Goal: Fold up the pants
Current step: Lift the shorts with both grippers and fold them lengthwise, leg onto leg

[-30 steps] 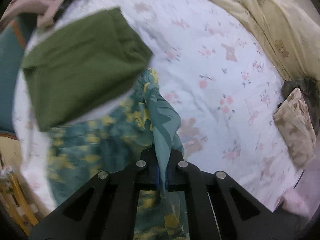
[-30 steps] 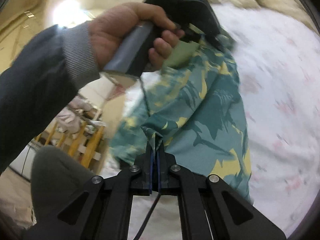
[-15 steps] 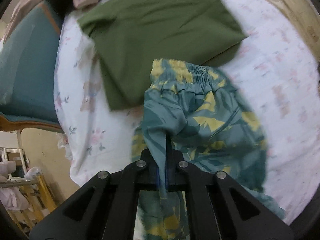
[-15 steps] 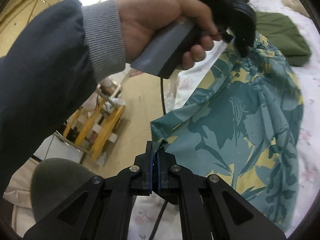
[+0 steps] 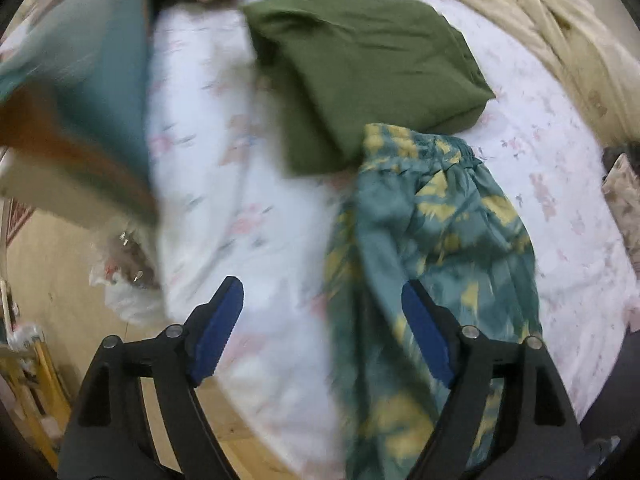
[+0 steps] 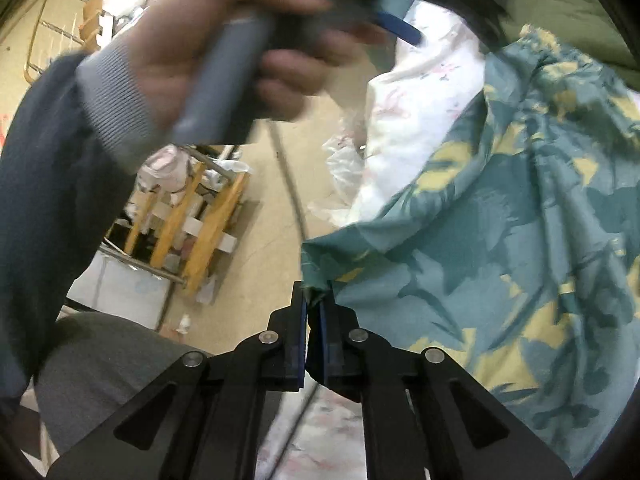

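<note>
The teal pants with yellow leaf print (image 5: 436, 232) lie crumpled on the white flowered bed sheet (image 5: 224, 184), waistband toward the folded olive-green garment (image 5: 360, 68). My left gripper (image 5: 322, 320) hangs above the pants' near end, its jaws opening wide. The cloth runs loosely past the right blue pad (image 5: 426, 336) and nothing presses on it. My right gripper (image 6: 314, 300) is at the bed's edge, jaws just opening to a narrow gap. A corner of the pants (image 6: 500, 264) still sits between the tips. A hand (image 6: 240, 60) in a dark sleeve holds the left gripper, blurred.
A beige quilt (image 5: 560, 32) is heaped at the far right. A teal padded chair (image 5: 92, 92) stands left of the bed. A pale patterned cloth (image 5: 624, 196) lies at the right edge. On the floor are a wooden rack (image 6: 188, 228), a plastic bag (image 5: 124, 284) and a cable.
Both grippers swung the pants over the bed toward the green garment. The left jaws sprang open and let the cloth drop. The right jaws parted slightly.
</note>
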